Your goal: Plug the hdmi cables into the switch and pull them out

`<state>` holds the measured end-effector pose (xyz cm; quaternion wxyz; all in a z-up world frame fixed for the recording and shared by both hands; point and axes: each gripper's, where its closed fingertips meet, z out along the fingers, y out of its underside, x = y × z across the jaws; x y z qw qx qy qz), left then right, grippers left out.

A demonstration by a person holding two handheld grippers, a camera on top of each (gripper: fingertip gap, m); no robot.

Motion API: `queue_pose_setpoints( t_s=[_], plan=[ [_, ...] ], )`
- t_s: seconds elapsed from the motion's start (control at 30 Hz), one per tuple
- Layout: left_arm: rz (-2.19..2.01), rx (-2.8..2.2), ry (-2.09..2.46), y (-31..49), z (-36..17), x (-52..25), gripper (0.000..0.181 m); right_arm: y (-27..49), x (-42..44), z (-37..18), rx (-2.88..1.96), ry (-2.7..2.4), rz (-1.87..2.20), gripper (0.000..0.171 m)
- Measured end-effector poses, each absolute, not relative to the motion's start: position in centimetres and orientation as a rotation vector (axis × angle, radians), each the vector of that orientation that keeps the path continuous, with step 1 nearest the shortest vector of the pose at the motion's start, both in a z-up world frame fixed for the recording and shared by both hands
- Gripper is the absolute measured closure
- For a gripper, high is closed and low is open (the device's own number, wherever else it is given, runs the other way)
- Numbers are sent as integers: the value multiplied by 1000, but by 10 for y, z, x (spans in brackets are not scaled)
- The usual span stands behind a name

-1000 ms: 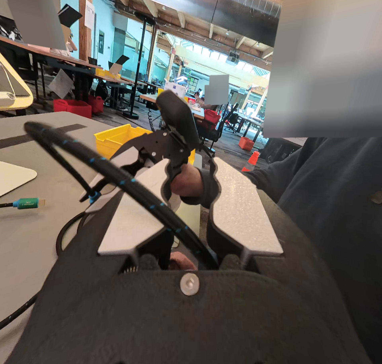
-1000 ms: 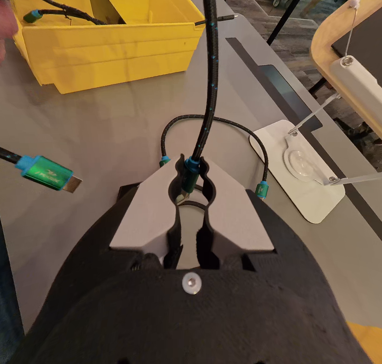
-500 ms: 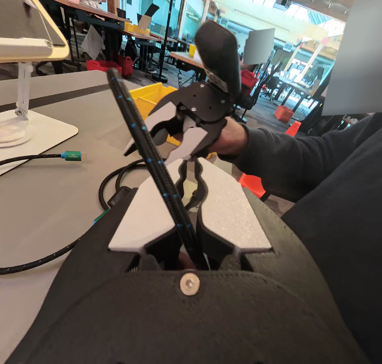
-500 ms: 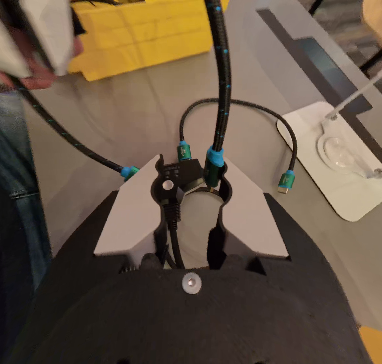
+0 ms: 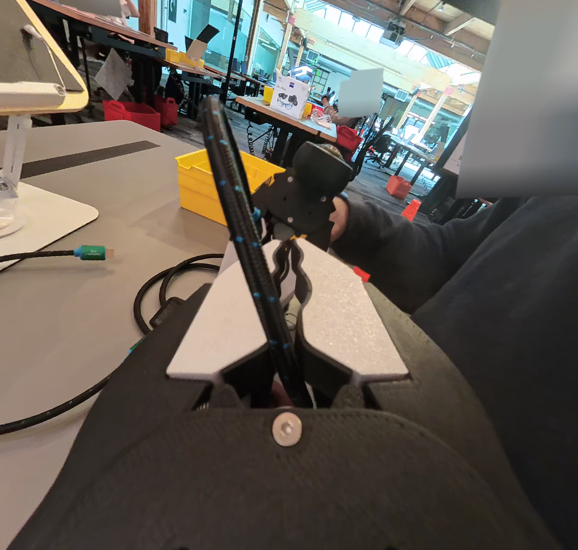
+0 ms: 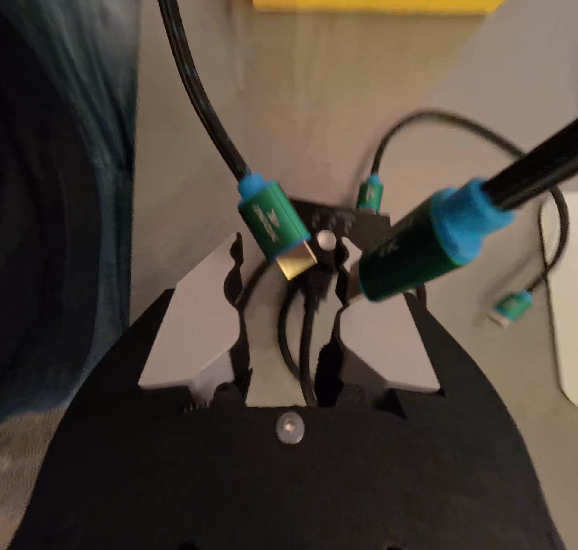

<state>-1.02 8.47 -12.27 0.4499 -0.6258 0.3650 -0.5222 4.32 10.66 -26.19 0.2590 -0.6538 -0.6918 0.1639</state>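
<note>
The switch (image 6: pixel 341 219), a small black box with a white button, lies on the grey table (image 6: pixel 312 97) just past the tips of the right claw (image 6: pixel 289 247). This claw stands open and holds nothing; only the table and the black lead of the switch show between its fingers.

One short cable is plugged into the far side of the switch by its green plug (image 6: pixel 370 195), and the other end of this cable (image 6: pixel 513 308) lies loose to the right of the switch. Two more green plugs are free in the air. One (image 6: pixel 275 228) hangs just left of the switch with its gold tip bare and pointing near the box. The other (image 6: pixel 416 253) is closer to the camera, to the right of the switch.

In the left wrist view the fingers of the left claw (image 5: pixel 286 272) are nearly together, and a braided cable (image 5: pixel 247 247) runs up from between them; it seems pinched there, but the contact itself is hidden.

Another plug (image 5: pixel 92 252) rests on the table, well left of the switch lead. The yellow bin (image 5: pixel 203 181) stands behind.

I judge the task is in its middle: one plug is in, the others are out.
</note>
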Motion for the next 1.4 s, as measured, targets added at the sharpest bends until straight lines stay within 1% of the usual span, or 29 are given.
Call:
queue_pose_setpoints(
  t_s=[0.07,0.1,0.13,0.27,0.33,0.37,0.4,0.47,0.5,0.53,0.57,0.67,0.77,0.83,0.9,0.97,1.03,1.23,1.4],
  plan=[
    [-1291,-1546,897,86,-121,-13,179,106,66,-262,-1843,-1931,395,116],
    [-1297,-1545,889,87,-120,-14,179,102,74,-259,-1858,-1949,415,122],
    [-1297,-1547,886,88,-121,-14,179,97,80,-255,-1850,-1961,432,122],
    [-1302,-1565,878,91,-123,-14,178,67,73,-218,-1623,-2005,560,128],
    [-1314,-1568,881,90,-124,-12,178,63,52,-197,-1469,-1957,563,124],
    [-1317,-1570,884,89,-124,-11,178,67,41,-192,-1423,-1932,523,118],
    [-1317,-1571,888,88,-124,-10,178,74,35,-195,-1416,-1929,454,112],
    [-1325,-1565,893,85,-122,-8,178,91,34,-218,-1465,-1976,286,111],
    [-1328,-1562,893,84,-121,-7,178,97,36,-230,-1495,-2006,225,114],
    [-1331,-1558,891,84,-119,-7,178,102,38,-238,-1515,-2014,188,129],
    [-1335,-1556,889,83,-118,-8,178,102,37,-242,-1521,-2011,211,153],
    [-1338,-1557,869,87,-118,-12,177,94,34,-236,-1507,-1970,372,154],
    [-1393,-1531,809,93,-114,-18,172,92,33,-226,-1524,-1902,515,155],
    [-1437,-1496,781,93,-109,-21,164,92,31,-225,-1540,-1862,587,155],
    [-1459,-1491,769,94,-111,-23,150,89,26,-220,-1545,-1808,689,156],
    [-1500,-1473,758,93,-112,-23,143,90,21,-214,-1557,-1744,770,159],
    [-1515,-1455,741,92,-112,-23,140,90,20,-215,-1570,-1729,788,161],
    [-1443,-1546,818,87,-140,2,140,96,15,-220,-1597,-1718,679,161],
    [-1269,-1614,897,85,-163,19,144,98,8,-216,-1584,-1697,622,162]
  ],
)
